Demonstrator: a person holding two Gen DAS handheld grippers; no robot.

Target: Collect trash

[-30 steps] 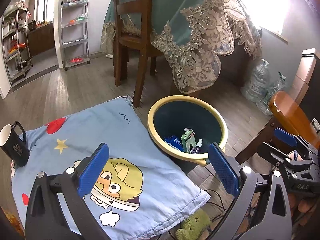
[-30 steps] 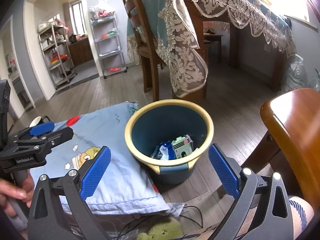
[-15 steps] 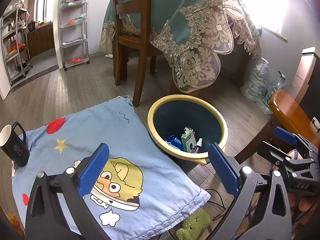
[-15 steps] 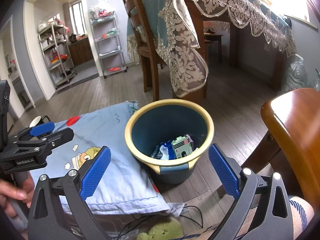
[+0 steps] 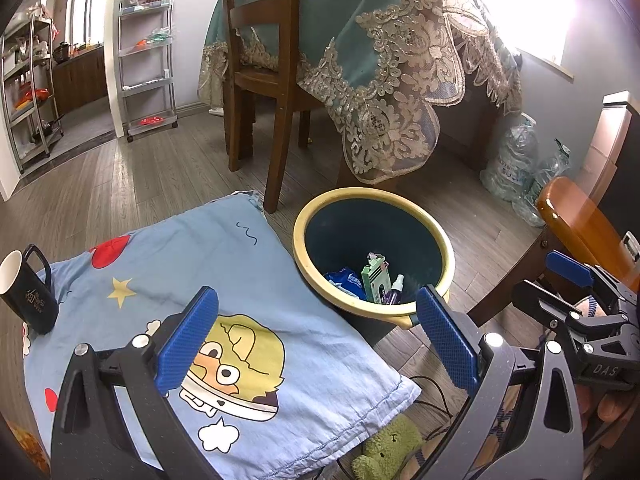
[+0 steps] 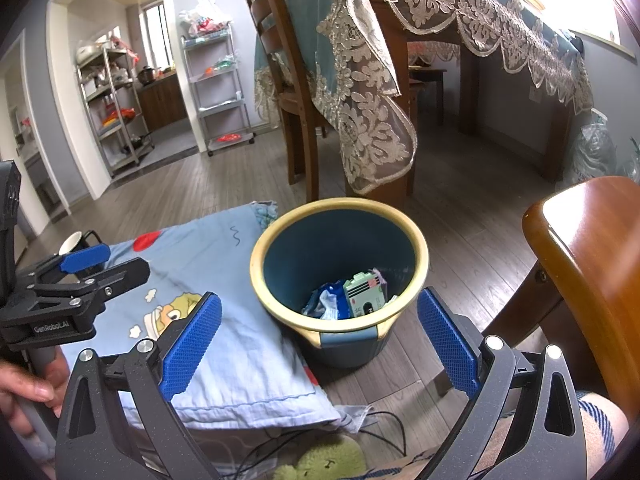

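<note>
Both grippers are hanging spread and empty — the left gripper [image 5: 316, 338] over the cartoon cloth [image 5: 168, 264], the right gripper [image 6: 318, 338] facing the trash bin [image 6: 340, 208], wrappers [image 6: 364, 292] lying inside.

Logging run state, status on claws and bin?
Left claw open, empty. Right claw open, empty. Yellow-rimmed blue plastic bin holds wrappers. Black ceramic mug on cloth.

bin [image 6: 340, 248]: dark teal wall, pale yellow rim;
trash [image 6: 362, 296]: mint-green and white packet, blue wrappers;
cloth [image 5: 192, 264]: light blue, with yellow star, red patches, yellow cartoon face;
mug [image 5: 30, 292]: black outside, white inside;
tablecloth [image 5: 360, 40]: teal, beige lace edge;
gripper pads [image 6: 192, 340]: blue, dotted texture;
plush toy [image 5: 388, 450]: green
</note>
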